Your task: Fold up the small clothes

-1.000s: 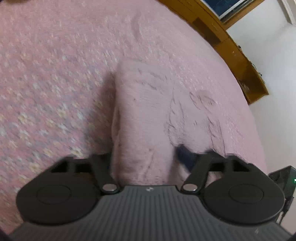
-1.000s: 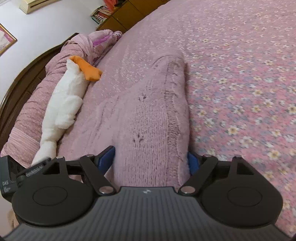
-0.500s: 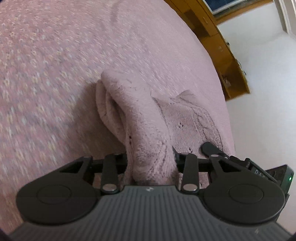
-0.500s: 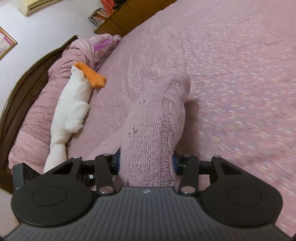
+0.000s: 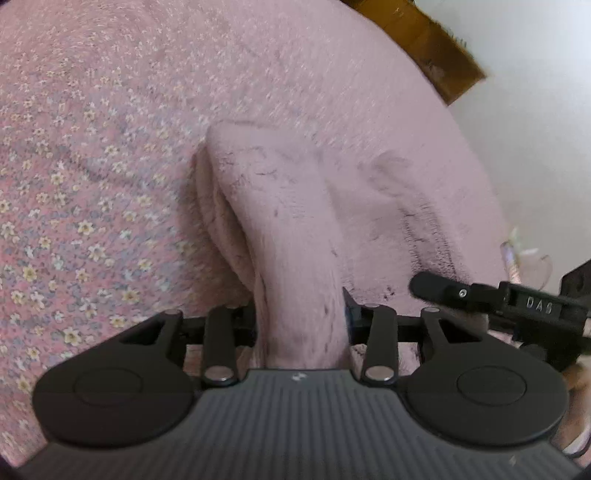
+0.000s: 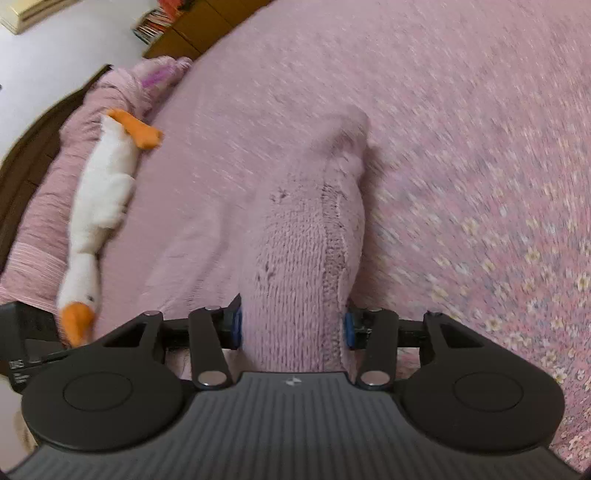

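Pinching the pink knit sweater (image 6: 295,273) in both claws, left claw (image 5: 301,319) and right claw (image 6: 293,326); we're mid-fold, layers bunched toward 12 o'clock, flattening left.

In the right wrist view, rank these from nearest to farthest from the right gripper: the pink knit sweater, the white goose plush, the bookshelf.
1. pink knit sweater: clamped in the right gripper, dead ahead.
2. white goose plush: off to the left, lying along the pillow edge.
3. bookshelf: upper left, beyond the bed against the wall.

Both claws, left (image 5: 301,319) and right (image 6: 293,326), went from wide to clamped on pink sweater (image 6: 306,236), bunching it off the bed.
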Action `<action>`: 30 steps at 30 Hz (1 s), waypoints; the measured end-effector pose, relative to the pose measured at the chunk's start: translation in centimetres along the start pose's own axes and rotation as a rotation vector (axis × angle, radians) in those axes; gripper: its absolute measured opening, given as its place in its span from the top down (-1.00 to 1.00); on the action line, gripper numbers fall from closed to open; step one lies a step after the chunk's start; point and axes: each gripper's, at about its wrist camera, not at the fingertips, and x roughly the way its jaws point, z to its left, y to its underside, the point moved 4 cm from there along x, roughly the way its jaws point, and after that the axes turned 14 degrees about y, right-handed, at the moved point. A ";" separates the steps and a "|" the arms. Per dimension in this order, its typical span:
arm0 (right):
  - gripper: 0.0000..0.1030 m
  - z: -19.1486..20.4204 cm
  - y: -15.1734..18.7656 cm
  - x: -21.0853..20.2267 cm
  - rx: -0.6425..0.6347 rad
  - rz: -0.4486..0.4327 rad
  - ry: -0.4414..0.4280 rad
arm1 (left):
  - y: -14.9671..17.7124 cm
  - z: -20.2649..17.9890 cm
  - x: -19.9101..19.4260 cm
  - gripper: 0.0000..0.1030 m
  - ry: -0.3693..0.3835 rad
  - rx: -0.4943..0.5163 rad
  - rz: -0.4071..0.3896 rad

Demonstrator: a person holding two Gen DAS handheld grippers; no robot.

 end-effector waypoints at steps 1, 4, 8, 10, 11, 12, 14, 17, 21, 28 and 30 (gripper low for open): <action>-0.03 -0.3 0.3 0.7 -0.011 -0.001 0.014 | 0.2 0.3 0.2 0.08 -0.002 -0.003 -0.003; -0.16 -1.0 0.8 1.9 -0.047 -0.023 0.012 | 0.5 0.5 0.0 -0.03 -0.003 0.000 -0.029; -0.24 -1.8 1.2 1.3 -0.035 -0.041 -0.014 | 1.9 -1.3 -1.6 -0.10 -0.086 0.089 -0.059; -0.34 -1.7 1.6 0.4 -0.060 -0.075 0.000 | 2.6 -2.6 -2.3 -0.16 -0.141 0.166 -0.071; -0.38 -1.7 1.8 -0.2 -0.073 -0.093 0.013 | 2.9 -3.2 -2.6 -0.17 -0.169 0.200 -0.078; -0.42 -1.7 2.1 -0.8 -0.086 -0.112 0.022 | 3.3 -3.7 -2.9 -0.20 -0.190 0.221 -0.082; -0.49 -1.5 2.1 -2.1 -0.112 -0.150 0.025 | 4.2 -4.1 -3.5 -0.28 -0.213 0.229 -0.087; -0.62 -1.5 3.4 -4.2 -0.167 -0.207 0.043 | 5.5 -4.2 -4.1 -0.40 -0.264 0.215 -0.109; -0.70 -1.3 5.9 -5.8 -0.260 -0.259 0.098 | 7.1 -4.6 -4.1 -0.40 -0.385 0.217 -0.109; -0.97 -2.0 10.6 -5.4 -0.337 -0.288 0.184 | 10.1 -4.1 -3.0 -0.40 -0.439 0.171 -0.116; -0.98 -2.3 11.5 -4.7 -0.325 -0.270 0.193 | 11.0 -3.8 -2.0 -0.40 -0.451 0.167 -0.073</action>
